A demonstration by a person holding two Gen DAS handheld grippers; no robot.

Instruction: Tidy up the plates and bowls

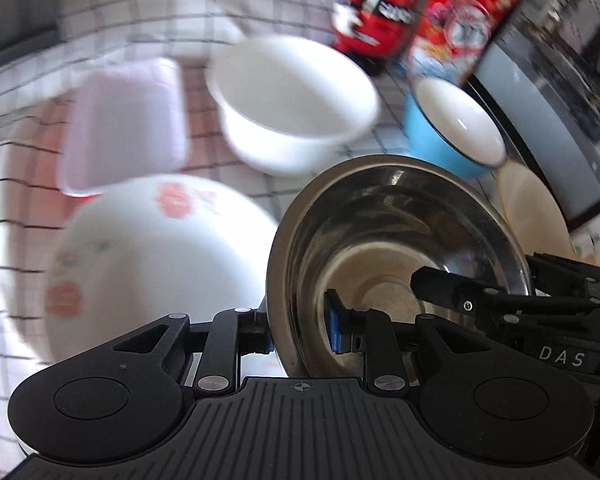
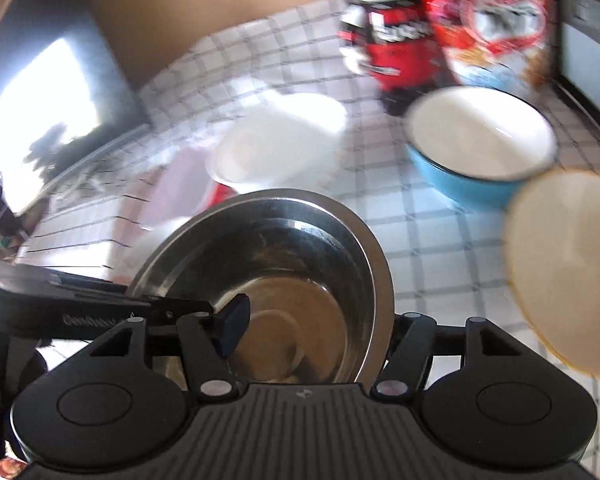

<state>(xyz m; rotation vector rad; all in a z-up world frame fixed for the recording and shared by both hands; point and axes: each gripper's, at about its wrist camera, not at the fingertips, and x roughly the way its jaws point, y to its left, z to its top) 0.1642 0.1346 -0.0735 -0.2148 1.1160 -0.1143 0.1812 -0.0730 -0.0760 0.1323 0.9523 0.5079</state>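
We've got the steel bowl (image 1: 400,240) pinched by both: left hand-held gripper (image 1: 300,330) & right hand-held gripper (image 2: 312,320) each clamp its rim. Blue bowl (image 2: 476,152) sits behind on the bench (image 2: 420,240).

close wrist views — shared steel bowl (image 1: 396,248)

A steel bowl (image 1: 400,256) is seen tilted, its shiny hollow facing the cameras, with its rim clamped on two sides. At its 12 o'clock a plain white bowl (image 1: 292,108) is set upright on the checked cloth, and a blue bowl (image 1: 452,128) with a white inside at 1 o'clock. A flowered white plate (image 1: 156,256) is found at 9 o'clock, a cream plate (image 2: 568,268) at 3 o'clock.
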